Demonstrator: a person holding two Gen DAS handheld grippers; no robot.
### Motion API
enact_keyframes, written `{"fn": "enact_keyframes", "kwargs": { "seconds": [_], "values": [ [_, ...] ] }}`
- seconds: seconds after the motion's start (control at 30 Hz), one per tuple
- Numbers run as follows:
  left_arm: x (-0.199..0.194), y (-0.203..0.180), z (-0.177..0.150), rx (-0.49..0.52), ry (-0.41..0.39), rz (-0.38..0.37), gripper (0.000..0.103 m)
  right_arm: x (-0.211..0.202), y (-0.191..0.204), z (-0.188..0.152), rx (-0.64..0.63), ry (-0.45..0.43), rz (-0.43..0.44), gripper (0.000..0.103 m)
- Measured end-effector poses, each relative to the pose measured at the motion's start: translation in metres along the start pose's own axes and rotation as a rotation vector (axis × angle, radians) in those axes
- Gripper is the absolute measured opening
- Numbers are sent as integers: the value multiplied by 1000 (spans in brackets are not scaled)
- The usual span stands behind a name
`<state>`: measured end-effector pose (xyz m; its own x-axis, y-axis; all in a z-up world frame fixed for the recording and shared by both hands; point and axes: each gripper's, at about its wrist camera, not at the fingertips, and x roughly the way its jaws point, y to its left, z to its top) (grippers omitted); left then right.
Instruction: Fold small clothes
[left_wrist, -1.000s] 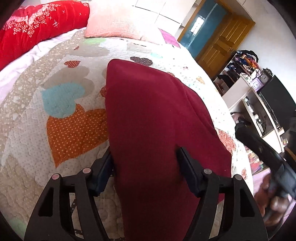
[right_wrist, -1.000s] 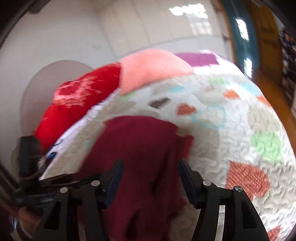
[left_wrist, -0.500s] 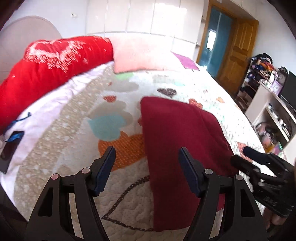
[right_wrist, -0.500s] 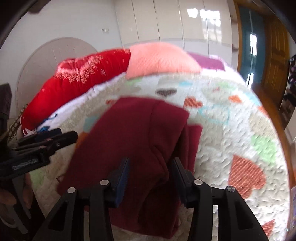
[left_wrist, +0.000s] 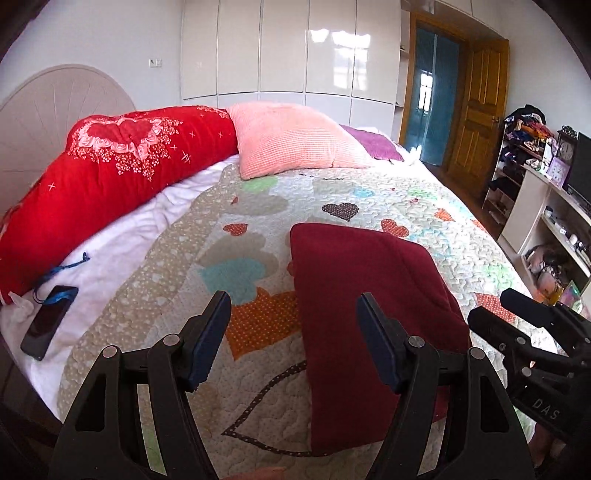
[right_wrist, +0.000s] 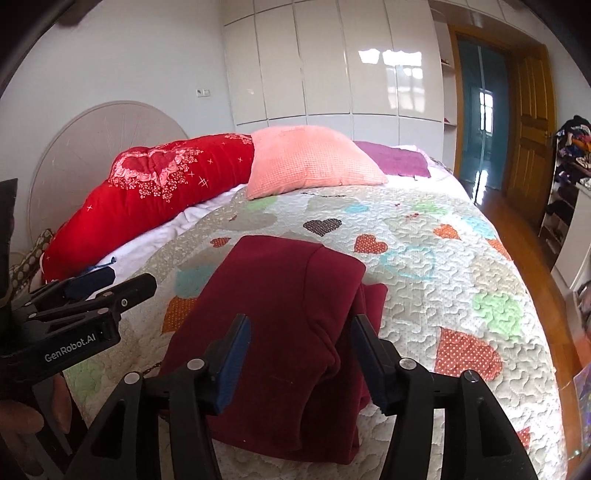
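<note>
The left hand-held gripper (left_wrist: 293, 332) is spread wide above the quilt (left_wrist: 388, 195), holding nothing. The right hand-held gripper (right_wrist: 299, 352) is also parted and empty, above the folded maroon garment (right_wrist: 277, 295) lying flat on the bed.

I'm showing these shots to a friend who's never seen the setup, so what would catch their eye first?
Probably the dark red folded garment, lying flat on the heart-patterned quilt in the middle of the bed, just ahead of both open grippers: the left gripper and the right gripper. Next would be the bright red bolster with its rose-heart print along the headboard side, and the pink pillow beside it.
</note>
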<state>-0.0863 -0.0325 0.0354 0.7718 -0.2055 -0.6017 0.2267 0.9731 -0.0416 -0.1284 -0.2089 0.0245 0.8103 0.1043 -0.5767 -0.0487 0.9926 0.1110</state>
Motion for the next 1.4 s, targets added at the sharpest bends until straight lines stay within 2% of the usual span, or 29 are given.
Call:
{"fn": "enact_keyframes", "kwargs": {
  "seconds": [0.07, 0.23, 1.4],
  "values": [
    [-1, -2, -1, 5, -6, 4, 71, 0, -1, -1, 3, 1, 1, 61],
    [-1, -5, -3, 17, -10, 18, 71, 1, -3, -3, 13, 5, 2, 62],
    [5, -17, -9, 43, 7, 17, 71, 9, -8, -9, 29, 36, 32, 65]
  ]
}}
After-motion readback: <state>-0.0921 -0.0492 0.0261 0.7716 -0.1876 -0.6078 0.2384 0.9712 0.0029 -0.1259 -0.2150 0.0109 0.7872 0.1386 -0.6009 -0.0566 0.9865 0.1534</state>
